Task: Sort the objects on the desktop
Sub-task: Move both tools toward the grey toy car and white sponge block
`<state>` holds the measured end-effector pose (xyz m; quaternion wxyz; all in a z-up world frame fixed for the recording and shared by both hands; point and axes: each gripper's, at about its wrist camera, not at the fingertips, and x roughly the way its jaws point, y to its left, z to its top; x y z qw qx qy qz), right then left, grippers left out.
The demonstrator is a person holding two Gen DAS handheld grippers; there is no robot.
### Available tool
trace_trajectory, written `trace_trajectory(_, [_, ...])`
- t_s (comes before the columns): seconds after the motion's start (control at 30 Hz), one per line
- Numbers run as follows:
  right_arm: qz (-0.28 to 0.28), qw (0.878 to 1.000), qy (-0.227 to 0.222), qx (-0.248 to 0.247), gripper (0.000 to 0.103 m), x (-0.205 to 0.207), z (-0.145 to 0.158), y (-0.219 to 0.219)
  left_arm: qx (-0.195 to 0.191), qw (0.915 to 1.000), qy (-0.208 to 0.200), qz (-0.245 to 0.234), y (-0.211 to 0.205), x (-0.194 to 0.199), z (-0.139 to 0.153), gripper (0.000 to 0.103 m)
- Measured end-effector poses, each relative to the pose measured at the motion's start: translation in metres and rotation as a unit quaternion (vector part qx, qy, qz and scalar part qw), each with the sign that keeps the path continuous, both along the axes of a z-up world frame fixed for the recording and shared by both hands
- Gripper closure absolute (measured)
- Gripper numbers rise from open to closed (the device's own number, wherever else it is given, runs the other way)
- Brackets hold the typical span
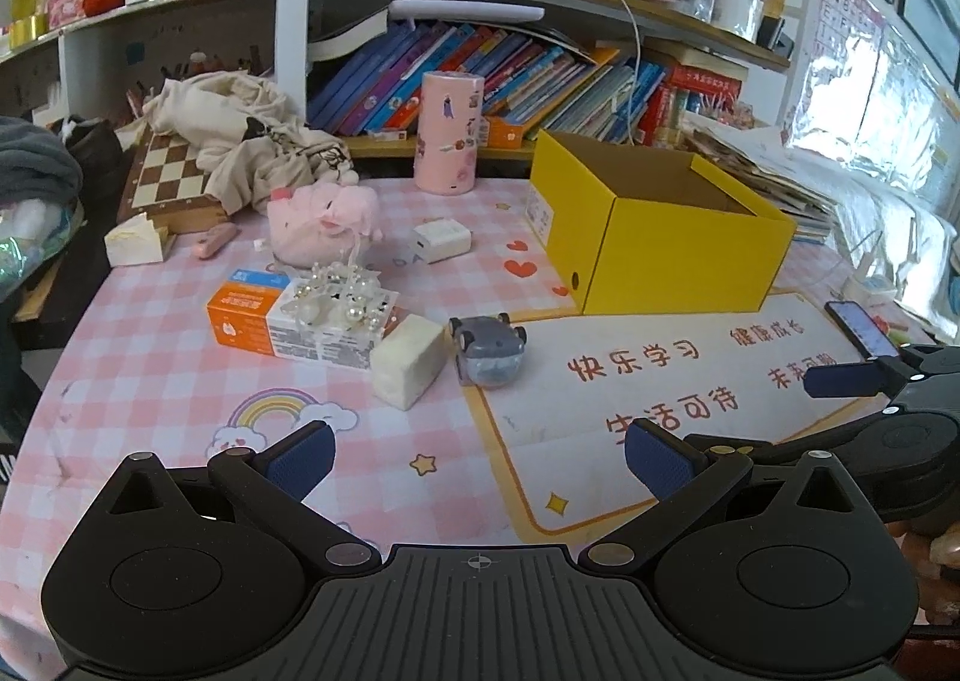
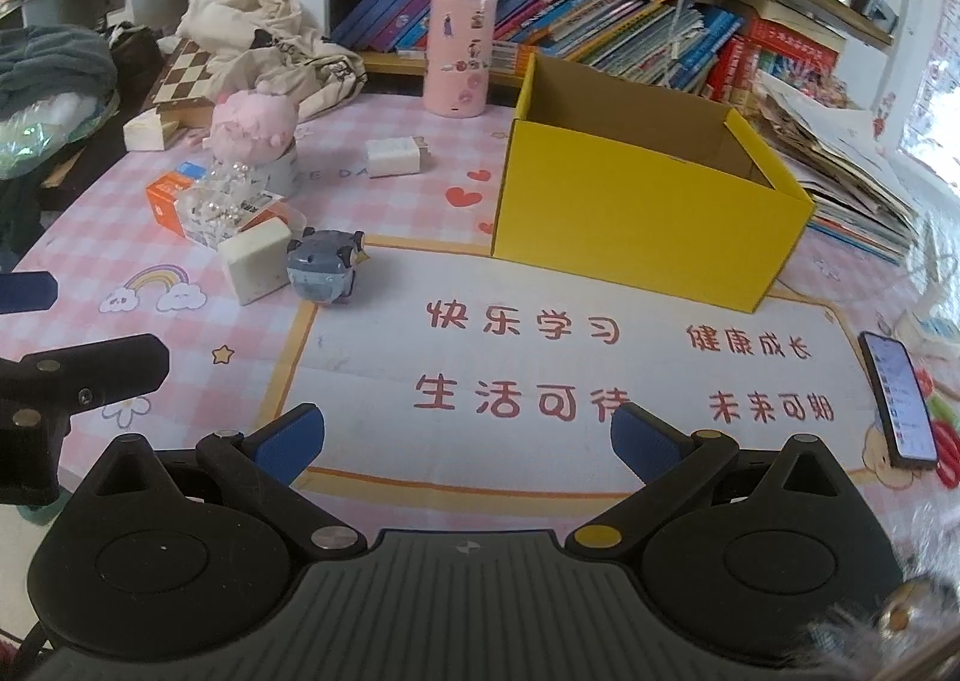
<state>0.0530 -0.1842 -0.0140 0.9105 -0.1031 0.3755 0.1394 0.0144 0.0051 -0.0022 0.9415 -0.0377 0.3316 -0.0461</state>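
My left gripper (image 1: 477,456) hovers low over the near edge of the desk, jaws spread wide and holding nothing; my right gripper (image 2: 462,435) does likewise over the white panel of the mat (image 2: 540,441), also released and empty. Outward from the left jaws, the nearest loose items lie just beyond: a cream block (image 1: 409,360) touching a grey toy car (image 1: 487,348), with an orange carton (image 1: 252,312) under a bead cluster (image 1: 336,300) to their left. Farther off sit a white charger (image 1: 443,240), a pink plush (image 1: 321,225) and a pink canister (image 1: 449,132). The yellow box (image 1: 660,237), open and apparently empty, stands far right of the cluster. A phone (image 2: 900,402) lies at the right edge. I judge that sorting has not begun; the next move calls for advancing one gripper to straddle the car or the block, closing, then carrying it rightward over the box rim.
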Motion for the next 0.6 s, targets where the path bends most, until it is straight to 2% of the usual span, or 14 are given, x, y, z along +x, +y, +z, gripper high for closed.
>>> trace_trajectory(0.2, [0.032, 0.999, 0.002, 0.006, 0.002, 0.02, 0.001, -0.01, 0.011, 0.9996, 0.005, 0.024, -0.015, 0.011, 0.001, 0.0])
trace_trajectory(0.6, [0.107, 0.994, 0.003, 0.021, 0.002, 0.075, 0.008, -0.04, 0.016, 0.9944, 0.017, 0.103, -0.049, 0.043, 0.004, 0.0])
